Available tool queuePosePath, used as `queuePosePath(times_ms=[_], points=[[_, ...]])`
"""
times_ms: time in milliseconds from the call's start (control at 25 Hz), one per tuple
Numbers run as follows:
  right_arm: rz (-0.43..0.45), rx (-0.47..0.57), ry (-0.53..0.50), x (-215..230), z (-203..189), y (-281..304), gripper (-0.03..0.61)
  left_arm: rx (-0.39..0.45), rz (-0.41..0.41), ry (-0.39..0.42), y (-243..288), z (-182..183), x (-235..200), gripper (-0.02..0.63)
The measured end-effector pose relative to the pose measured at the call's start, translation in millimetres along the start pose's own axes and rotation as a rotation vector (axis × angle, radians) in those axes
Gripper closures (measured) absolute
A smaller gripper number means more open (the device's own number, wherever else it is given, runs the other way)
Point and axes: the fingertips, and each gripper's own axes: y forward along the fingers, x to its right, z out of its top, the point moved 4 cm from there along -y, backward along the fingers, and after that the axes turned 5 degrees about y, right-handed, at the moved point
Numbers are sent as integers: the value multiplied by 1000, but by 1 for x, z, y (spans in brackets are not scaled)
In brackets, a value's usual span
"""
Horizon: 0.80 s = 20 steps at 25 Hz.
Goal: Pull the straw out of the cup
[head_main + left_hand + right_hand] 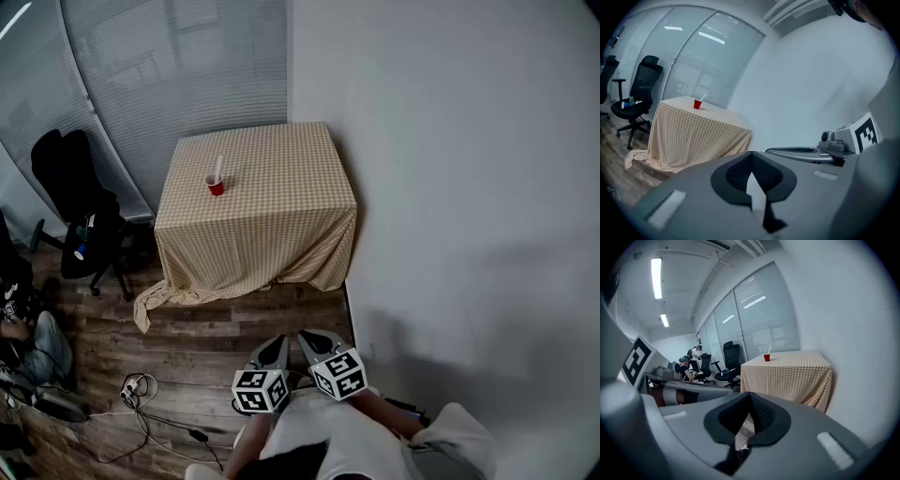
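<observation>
While the straw is white, cup is red.

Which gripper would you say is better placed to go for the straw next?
Right, marginally: the red cup with its straw lies nearly straight ahead of the right gripper, but sits well off-axis for the left gripper. Both are shut and far away.

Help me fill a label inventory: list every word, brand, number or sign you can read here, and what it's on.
No readable text in any view.
Left gripper: its cube bears black-and-white squares only, no letters.
Right gripper: its cube, the same.
Red cup: too small to show any print.
</observation>
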Motion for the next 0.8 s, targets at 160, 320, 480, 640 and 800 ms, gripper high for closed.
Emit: queuePosePath(times_ms=[160, 320, 480, 640, 800], points=[[18, 6, 0, -1, 0, 2, 574, -4, 16, -10, 0, -3, -4, 598], [32, 21, 24, 0, 4, 2, 574, -15, 19, -5, 1, 0, -5, 598], [45, 26, 45, 6, 2, 2, 572, -18, 25, -6, 5, -2, -2, 598], [54, 24, 57, 8, -1, 1, 572, -18, 37, -6, 3, -6, 0, 598], [53, 25, 57, 10, 1, 2, 572, -8, 53, -31, 2, -4, -4, 598]])
